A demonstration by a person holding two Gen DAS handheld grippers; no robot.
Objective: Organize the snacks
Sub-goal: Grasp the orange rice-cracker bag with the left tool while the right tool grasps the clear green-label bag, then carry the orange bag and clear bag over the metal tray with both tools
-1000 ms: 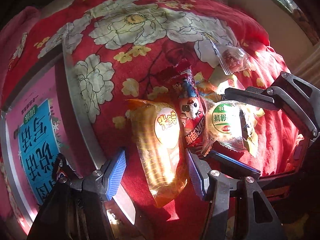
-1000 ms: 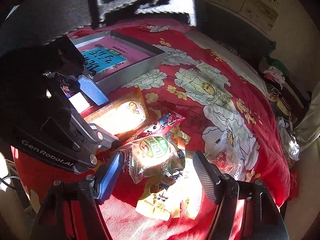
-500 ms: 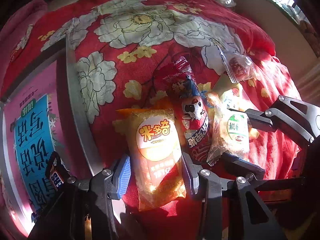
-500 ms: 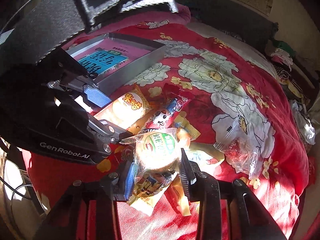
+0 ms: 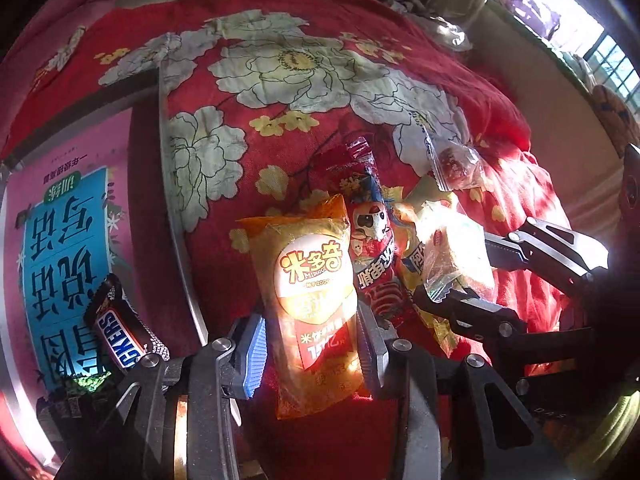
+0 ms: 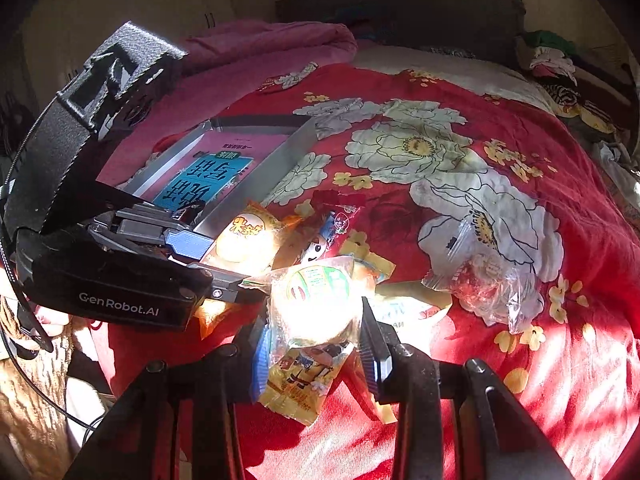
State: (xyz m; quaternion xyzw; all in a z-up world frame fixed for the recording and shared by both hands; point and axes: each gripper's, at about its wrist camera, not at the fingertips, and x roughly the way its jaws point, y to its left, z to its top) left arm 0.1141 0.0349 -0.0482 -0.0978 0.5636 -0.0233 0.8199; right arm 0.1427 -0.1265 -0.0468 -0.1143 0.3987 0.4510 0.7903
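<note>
— While sun glares on the red floral quilt [image 5: 304, 92], what does the left gripper [image 5: 312, 344] have?
— An orange packet [image 5: 316, 300]. Its jaws stand either side of it and are closing; the pads press its sides, packet upright between them.
— And the right gripper [image 6: 312, 354]?
— Narrowly clamped on a clear round bun pack [image 6: 316, 304], the pads pinching its sides. In the left view that gripper sits just right of the orange packet, the bun pack in its tips.
— Where's the rest?
— A red cartoon packet [image 5: 370, 232] lies between the two held ones. A yellow packet [image 6: 300, 384] shows under the bun pack. A clear bag [image 6: 488, 284] lies apart on a white flower.
— The box?
— A metal tin [image 5: 176, 216] is on the quilt to the left, with a Snickers bar [image 5: 120, 332] inside.
</note>
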